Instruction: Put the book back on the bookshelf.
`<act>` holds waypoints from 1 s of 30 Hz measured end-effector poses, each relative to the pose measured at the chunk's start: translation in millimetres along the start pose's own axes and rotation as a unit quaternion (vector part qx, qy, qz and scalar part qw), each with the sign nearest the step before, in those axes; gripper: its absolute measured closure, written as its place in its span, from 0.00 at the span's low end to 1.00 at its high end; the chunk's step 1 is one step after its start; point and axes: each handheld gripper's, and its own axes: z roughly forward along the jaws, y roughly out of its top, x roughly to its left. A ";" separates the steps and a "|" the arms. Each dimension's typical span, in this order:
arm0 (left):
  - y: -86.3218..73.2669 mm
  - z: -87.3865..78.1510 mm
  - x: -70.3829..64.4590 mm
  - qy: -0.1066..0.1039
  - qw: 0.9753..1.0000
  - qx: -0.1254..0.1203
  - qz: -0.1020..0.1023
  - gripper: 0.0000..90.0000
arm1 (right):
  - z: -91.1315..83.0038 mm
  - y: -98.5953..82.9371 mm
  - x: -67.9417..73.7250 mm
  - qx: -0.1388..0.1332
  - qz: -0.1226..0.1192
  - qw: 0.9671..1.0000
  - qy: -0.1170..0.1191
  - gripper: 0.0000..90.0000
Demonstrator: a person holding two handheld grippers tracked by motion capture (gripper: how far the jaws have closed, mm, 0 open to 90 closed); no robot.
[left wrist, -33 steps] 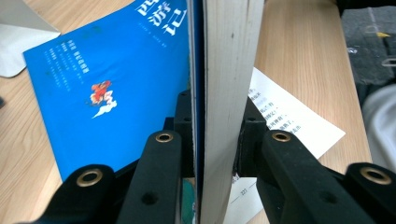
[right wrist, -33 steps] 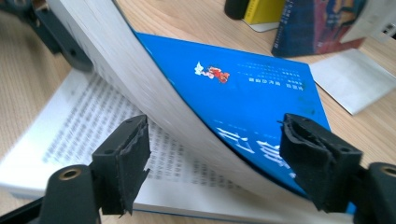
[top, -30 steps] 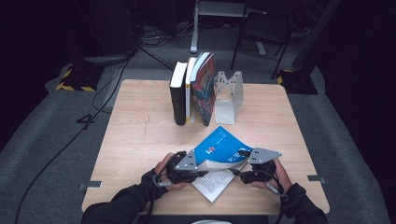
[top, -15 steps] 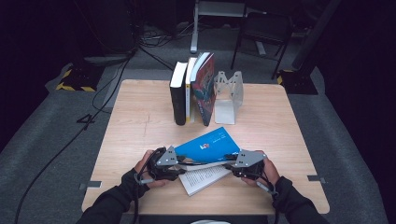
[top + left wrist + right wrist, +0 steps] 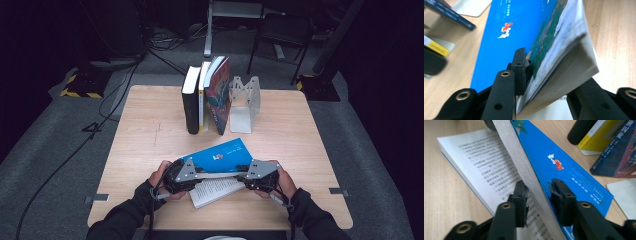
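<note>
While both the left gripper (image 5: 192, 172) and right gripper (image 5: 250, 176) clamp the open blue book (image 5: 222, 156), upright books (image 5: 206, 97) and a bookend (image 5: 245, 102) stand behind it on the counter (image 5: 150, 125).

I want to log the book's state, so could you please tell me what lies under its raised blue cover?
Under the blue cover, printed pages lie open on the table; the pages beneath stay hidden.

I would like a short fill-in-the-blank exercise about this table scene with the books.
1. Both grippers hold an open book whose cover is ____.
2. The left gripper and the right gripper grip opposite ____ of the raised half.
3. Behind it, ____ books stand upright beside a metal bookend.
4. The lower pages lie on the ____.

Missing words: blue; ends; three; table
</note>
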 end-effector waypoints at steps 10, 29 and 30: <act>-19.1 -10.2 12.7 -0.026 0.999 -0.024 -0.027 0.77 | -9.1 -37.1 -26.2 -0.002 0.022 1.000 -0.013 0.64; -11.8 6.7 38.8 -0.030 0.999 -0.004 -0.015 0.66 | -35.2 -24.7 1.8 -0.005 -0.030 0.999 -0.019 0.82; -8.7 10.2 41.0 -0.030 0.999 -0.002 -0.018 0.66 | -36.7 -25.3 1.8 -0.004 -0.027 0.999 -0.022 0.83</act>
